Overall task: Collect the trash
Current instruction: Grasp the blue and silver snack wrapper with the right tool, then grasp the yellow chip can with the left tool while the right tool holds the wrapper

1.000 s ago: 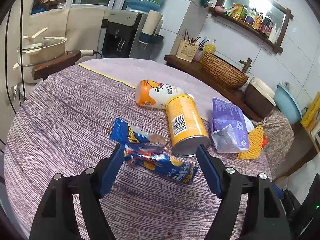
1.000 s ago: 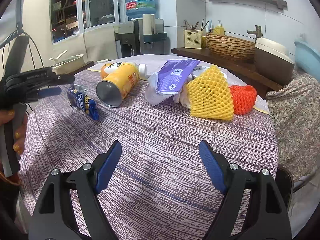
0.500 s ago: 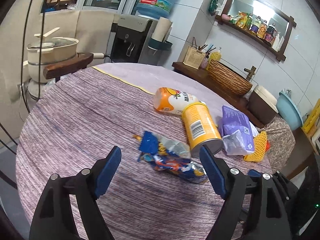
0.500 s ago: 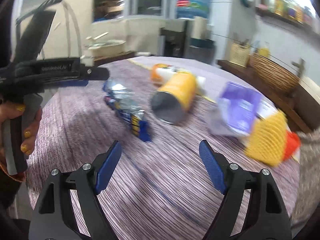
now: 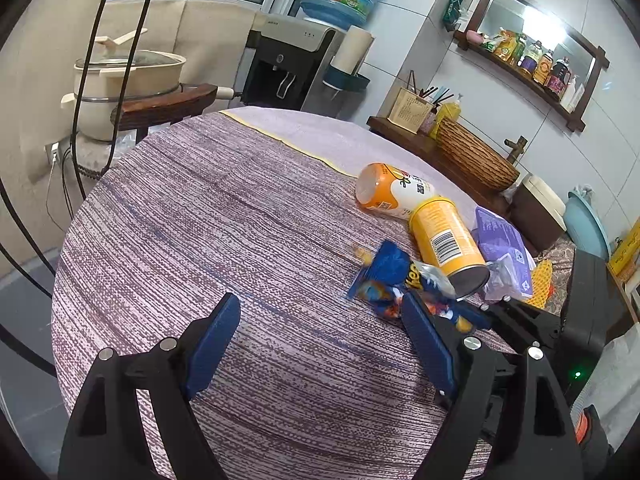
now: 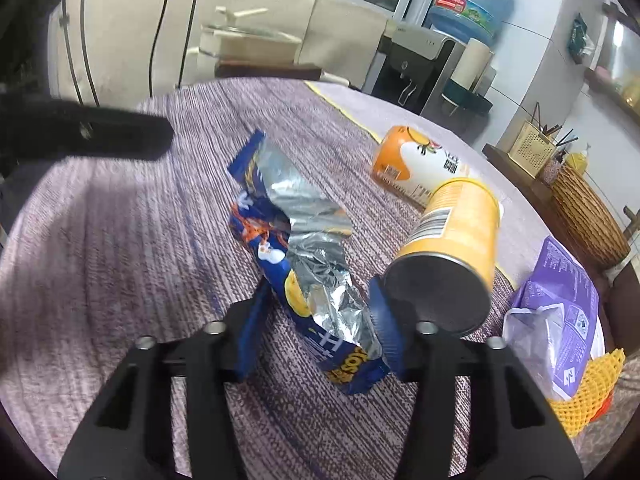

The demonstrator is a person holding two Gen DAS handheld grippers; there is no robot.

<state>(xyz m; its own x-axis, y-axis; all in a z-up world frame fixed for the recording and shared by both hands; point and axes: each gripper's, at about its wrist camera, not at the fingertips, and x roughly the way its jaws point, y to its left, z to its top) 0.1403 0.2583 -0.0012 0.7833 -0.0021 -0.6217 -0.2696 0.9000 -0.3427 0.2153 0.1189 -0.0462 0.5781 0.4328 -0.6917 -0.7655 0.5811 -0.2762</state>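
Nearby, yellow can [image 6: 448,256] beside snack wrapper [image 6: 308,264], purple pouch [image 6: 560,320] behind

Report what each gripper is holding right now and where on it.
Right gripper: closing around the crumpled blue foil snack wrapper, at its near end; a firm hold cannot be told. Left gripper: open, nothing.
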